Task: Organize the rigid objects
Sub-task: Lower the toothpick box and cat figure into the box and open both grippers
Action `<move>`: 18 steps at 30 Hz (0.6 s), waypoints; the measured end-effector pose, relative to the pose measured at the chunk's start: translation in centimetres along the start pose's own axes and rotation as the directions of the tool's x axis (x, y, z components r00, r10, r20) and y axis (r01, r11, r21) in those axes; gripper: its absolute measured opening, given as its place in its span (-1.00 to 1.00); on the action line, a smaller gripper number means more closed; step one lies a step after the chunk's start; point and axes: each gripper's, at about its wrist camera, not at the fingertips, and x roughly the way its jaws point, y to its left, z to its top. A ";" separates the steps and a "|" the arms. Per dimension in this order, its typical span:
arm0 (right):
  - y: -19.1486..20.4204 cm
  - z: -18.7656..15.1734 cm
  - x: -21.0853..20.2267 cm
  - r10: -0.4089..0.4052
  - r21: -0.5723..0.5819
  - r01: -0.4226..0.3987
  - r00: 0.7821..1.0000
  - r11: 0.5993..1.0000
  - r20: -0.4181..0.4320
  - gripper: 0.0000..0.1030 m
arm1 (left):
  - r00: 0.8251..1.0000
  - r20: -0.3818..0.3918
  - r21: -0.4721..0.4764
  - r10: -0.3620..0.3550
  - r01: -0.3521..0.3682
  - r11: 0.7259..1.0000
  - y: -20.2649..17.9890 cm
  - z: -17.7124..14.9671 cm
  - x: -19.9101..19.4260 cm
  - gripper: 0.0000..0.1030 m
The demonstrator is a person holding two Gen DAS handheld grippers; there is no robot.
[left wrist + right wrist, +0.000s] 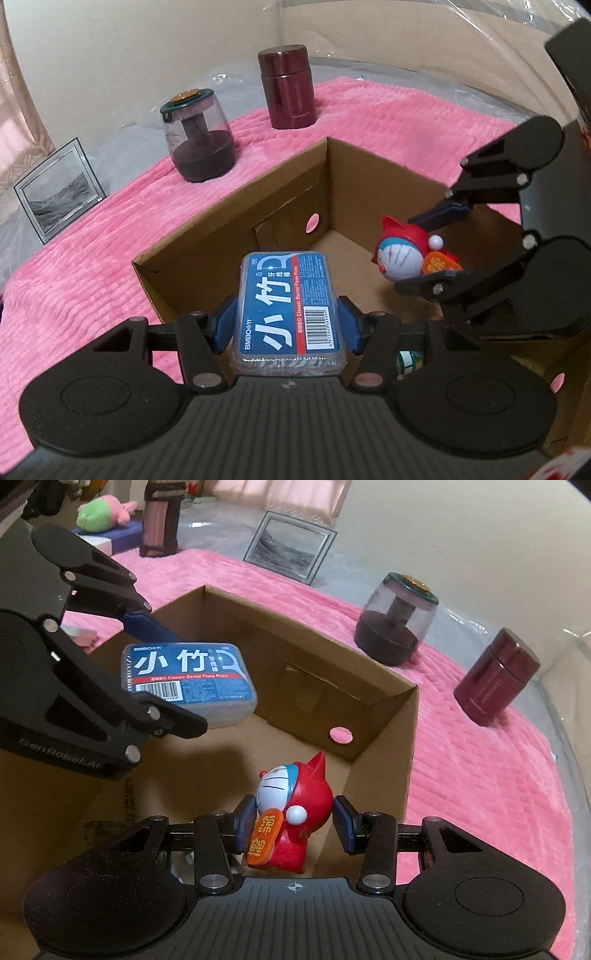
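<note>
Holding one BMBO Classic Dental Floss Picks box point(290, 308) clamped in your left gripper point(287, 322), you're pinching one cat figurine point(291, 812) in your right gripper point(294, 821) over the cardboard box point(376, 716).

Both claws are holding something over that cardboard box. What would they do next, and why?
Probably lower both a little further, then let go. The left gripper holds the blue floss box and the right gripper holds the red toy figure above the cardboard box.
</note>
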 end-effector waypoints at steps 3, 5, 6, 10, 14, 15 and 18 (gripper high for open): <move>-0.3 0.3 0.7 0.006 0.008 -0.005 1.000 1.000 -0.008 -0.19 | 1.000 -0.014 0.006 -0.004 0.004 1.000 0.0 -0.1 0.6 0.01; -0.4 0.5 1.1 0.007 0.005 -0.007 1.000 1.000 -0.010 -0.19 | 1.000 -0.021 0.008 -0.004 0.004 1.000 0.1 -0.1 1.0 0.02; -0.4 0.6 1.1 0.011 0.006 -0.011 1.000 1.000 -0.010 -0.19 | 1.000 -0.023 0.010 -0.001 0.002 1.000 0.2 -0.2 1.1 0.02; -0.4 0.8 1.4 0.013 0.011 -0.013 1.000 1.000 -0.013 -0.19 | 1.000 -0.027 0.003 -0.002 0.002 1.000 0.5 -0.3 1.5 0.03; -0.3 0.9 1.3 0.019 0.018 -0.019 1.000 1.000 -0.011 -0.19 | 1.000 -0.004 -0.005 0.008 -0.008 1.000 0.8 -0.5 0.8 0.03; -0.4 0.9 1.2 0.023 0.021 -0.023 1.000 1.000 -0.011 -0.18 | 1.000 0.008 -0.013 0.010 -0.010 1.000 0.9 -0.5 0.5 0.03; -0.3 1.1 1.4 0.034 0.033 -0.034 0.999 0.999 -0.016 -0.18 | 0.999 0.035 -0.030 0.015 -0.014 0.999 1.3 -0.4 -0.4 0.03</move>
